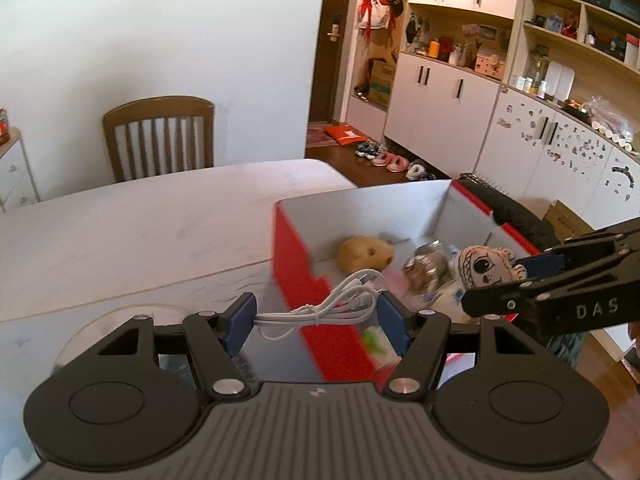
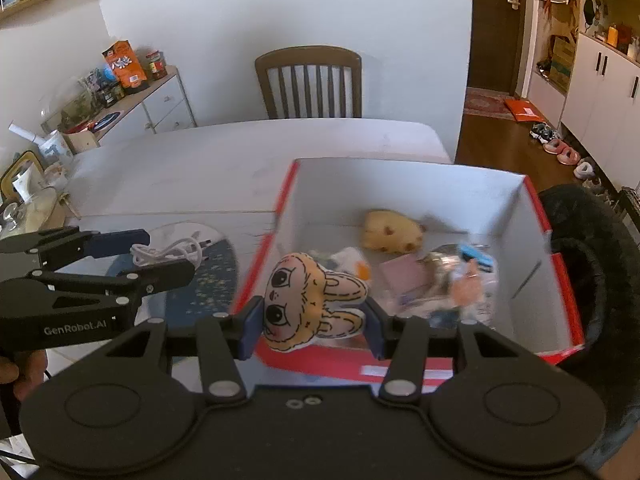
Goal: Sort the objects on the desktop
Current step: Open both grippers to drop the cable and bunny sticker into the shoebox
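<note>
Both hands are mid-delivery, each carrying something toward the red box (image 2: 558, 292) at the table's (image 1: 120, 232) right edge. The left gripper (image 1: 316, 320) is clamped on a bundled white cable (image 1: 340, 300), held just at the box's near wall. The right gripper (image 2: 314, 330) pinches a flat bunny-face plush (image 2: 312, 300) over the near rim (a yellow plush (image 2: 390, 235) and other bits already lie inside). Next, I'd say, each must get clear over the opening, then let go

Cloth doll (image 2: 316, 300) — glossy cable (image 1: 320, 307), wooden chair (image 2: 308, 80)
</note>
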Available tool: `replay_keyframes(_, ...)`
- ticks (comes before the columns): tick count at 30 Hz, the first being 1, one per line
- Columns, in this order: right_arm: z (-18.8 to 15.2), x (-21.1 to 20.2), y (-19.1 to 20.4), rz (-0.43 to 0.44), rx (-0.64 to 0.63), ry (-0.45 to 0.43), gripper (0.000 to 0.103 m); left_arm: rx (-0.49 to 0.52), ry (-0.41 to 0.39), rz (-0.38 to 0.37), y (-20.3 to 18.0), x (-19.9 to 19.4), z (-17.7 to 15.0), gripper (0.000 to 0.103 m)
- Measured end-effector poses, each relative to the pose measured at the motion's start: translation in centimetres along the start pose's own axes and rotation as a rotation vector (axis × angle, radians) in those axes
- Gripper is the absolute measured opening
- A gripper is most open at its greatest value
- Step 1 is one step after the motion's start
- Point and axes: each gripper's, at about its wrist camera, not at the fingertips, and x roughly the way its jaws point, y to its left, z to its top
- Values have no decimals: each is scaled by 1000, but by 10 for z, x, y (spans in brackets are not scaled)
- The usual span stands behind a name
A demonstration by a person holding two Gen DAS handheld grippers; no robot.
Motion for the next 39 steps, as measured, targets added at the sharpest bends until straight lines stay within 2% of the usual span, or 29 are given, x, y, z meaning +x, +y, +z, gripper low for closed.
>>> replay_keyframes(9, 2, -4, -56, -21, 0, -8, 50, 72, 19, -16, -46, 46, 31, 66)
replay_keyframes(20, -1, 27, -105, -57, 8, 36, 50, 147, 160, 21, -77, 122, 37, 66)
replay_keyframes(27, -5, 49, -115, -67, 18, 76, 50, 138, 240, 31, -78, 150, 33, 66)
replay_keyframes(36, -6, 64, -112, -64, -6, 78, 51, 137, 310, 31, -74, 170, 32, 65)
replay_keyframes(39, -5, 65, -112, -62, -12, 77, 52, 115, 340, 10, -70, 174, 33, 65)
